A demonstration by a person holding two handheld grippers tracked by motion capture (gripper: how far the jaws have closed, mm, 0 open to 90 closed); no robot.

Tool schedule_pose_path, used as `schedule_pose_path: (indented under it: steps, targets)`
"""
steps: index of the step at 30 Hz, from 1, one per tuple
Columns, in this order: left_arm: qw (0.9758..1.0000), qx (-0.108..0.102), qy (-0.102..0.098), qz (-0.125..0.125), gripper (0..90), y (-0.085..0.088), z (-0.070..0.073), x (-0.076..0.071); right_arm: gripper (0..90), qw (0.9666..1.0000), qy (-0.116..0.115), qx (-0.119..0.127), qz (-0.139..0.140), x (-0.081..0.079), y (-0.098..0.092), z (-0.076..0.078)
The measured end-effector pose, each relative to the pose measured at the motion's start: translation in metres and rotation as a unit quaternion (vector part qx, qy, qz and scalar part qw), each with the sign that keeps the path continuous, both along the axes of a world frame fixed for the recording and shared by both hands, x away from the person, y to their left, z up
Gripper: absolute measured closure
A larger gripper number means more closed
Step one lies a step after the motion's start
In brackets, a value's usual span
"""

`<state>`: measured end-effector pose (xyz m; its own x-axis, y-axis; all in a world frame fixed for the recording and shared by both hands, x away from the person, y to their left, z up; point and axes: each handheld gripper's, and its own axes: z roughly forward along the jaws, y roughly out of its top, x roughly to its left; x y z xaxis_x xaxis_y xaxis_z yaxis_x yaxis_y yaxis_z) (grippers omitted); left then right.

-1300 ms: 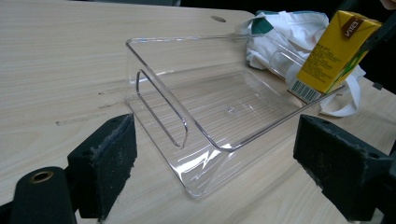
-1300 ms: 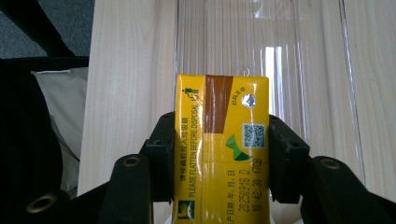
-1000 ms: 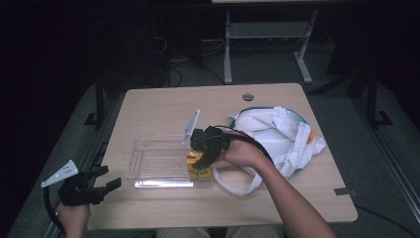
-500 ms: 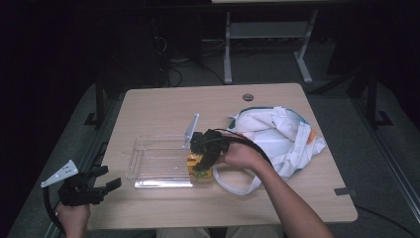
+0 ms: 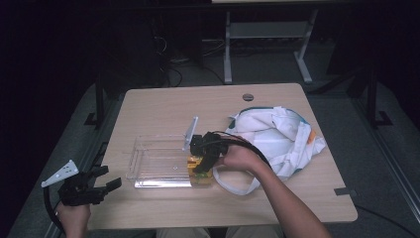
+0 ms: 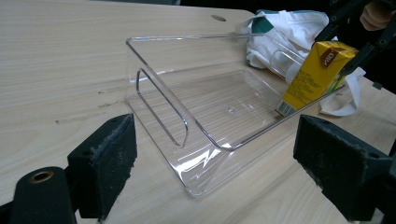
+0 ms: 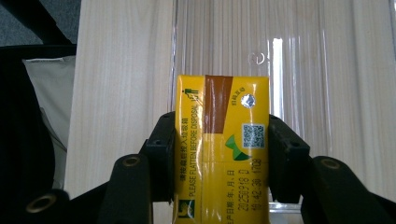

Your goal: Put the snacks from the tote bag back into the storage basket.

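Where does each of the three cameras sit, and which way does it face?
High view: above the person's side, facing forward and down on the table; both forearms show.
Left gripper view: rides the left gripper, facing the clear tray.
Right gripper view: rides the right gripper, clamping the yellow carton.
All share tray and carton.

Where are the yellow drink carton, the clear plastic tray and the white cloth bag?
yellow drink carton (image 7: 222,140), right gripper view, top face.
clear plastic tray (image 6: 159,95), left gripper view, near end wall.
white cloth bag (image 5: 277,134), high view, middle of the cloth.
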<state>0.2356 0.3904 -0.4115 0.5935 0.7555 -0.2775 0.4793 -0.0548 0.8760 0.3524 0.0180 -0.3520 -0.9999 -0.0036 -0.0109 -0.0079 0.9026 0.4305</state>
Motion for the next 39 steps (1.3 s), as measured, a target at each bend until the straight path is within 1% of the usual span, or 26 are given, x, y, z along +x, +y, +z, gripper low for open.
schedule_pose_path:
  steps: [6,12,16,19,26,29,39]
  targets:
    - [1.0,0.001,-0.001,0.0,13.0,0.0001,0.0001,0.0,51.8,1.0,0.003,-0.002,0.0,0.0002,0.0001,-0.0026]
    - [1.0,0.001,0.0,0.0,13.0,-0.0002,0.0001,-0.0001,51.7,1.0,0.0,-0.003,0.003,0.0,0.0007,-0.0053]
    - [1.0,0.0,0.0,0.001,13.0,-0.0003,0.0001,-0.0002,51.6,1.0,0.004,-0.003,0.002,-0.0007,0.0013,-0.0064]
    - [1.0,0.001,0.0,0.001,13.0,-0.0001,0.0001,-0.0002,51.6,1.0,0.005,0.002,0.002,0.0,-0.0001,-0.0077]
    - [1.0,0.0,-0.001,0.001,13.0,-0.0008,0.0002,-0.0002,51.3,1.0,0.008,0.004,0.001,-0.0005,-0.0016,-0.008]
    - [1.0,0.002,0.0,0.0,13.0,-0.0009,0.0002,-0.0002,51.1,0.9999,0.01,0.009,0.001,-0.0009,-0.0025,-0.0085]
    - [1.0,0.0,-0.001,0.001,13.0,-0.0012,0.0005,-0.0004,50.7,0.9998,0.012,0.012,0.0,-0.002,-0.0025,-0.0087]
